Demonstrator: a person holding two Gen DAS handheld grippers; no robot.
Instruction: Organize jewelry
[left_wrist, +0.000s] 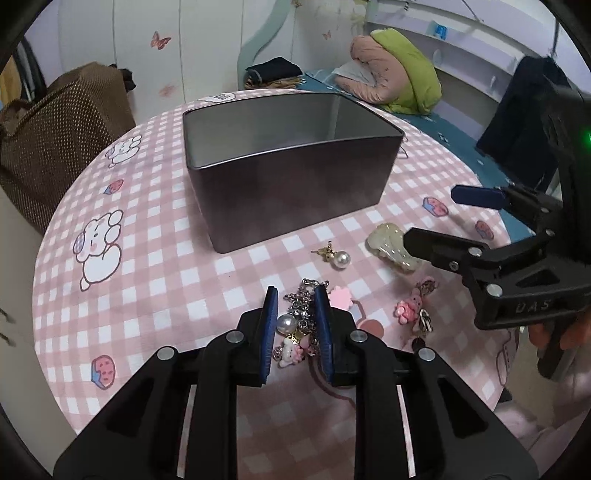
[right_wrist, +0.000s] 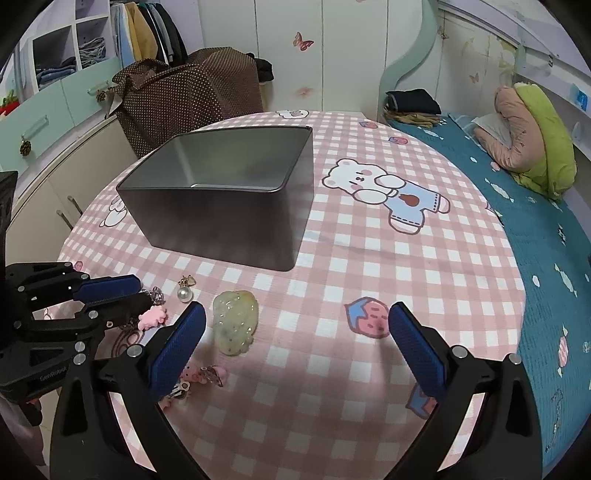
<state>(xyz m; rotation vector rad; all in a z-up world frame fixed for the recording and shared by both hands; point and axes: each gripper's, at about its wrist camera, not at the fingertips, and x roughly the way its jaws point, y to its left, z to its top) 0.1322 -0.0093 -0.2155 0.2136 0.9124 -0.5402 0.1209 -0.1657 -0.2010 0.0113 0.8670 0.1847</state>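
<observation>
1. While lying low on the cloth, clamped from both sides: pinching the charm chain (left_wrist: 301, 306) with the left gripper (left_wrist: 296, 293), pads pressed against its pearl and links.
2. Judged as the pickup step of tidying, first piece in hand, nothing visible in the tin (left_wrist: 295, 173) so far.
3. Next, probably: lifting straight up so the dangling charms clear the cloth, carrying forward over the near rim of the tin, then letting go inside. Worth watching for loose links snagging or slipping out of the pinch.
4. Further right, waiting on the cloth: a pearl earring (left_wrist: 338, 256), a pale green hair clip (left_wrist: 391, 245), a pink bear charm (left_wrist: 408, 308).
5. At far right, hovering with jaws spread wide and holding nothing: the right gripper (left_wrist: 434, 216), hair clip just beside its left finger, nearest candidate for a second pickup.
6. Underneath, a round table under a pink checked tablecloth (left_wrist: 147, 258) printed with bears and strawberries.
7. Around it, left to right: a brown dotted bag (left_wrist: 62, 140), a pale wall with butterfly stickers (left_wrist: 160, 40), a bed with rolled pink and green bedding (left_wrist: 399, 74).
</observation>
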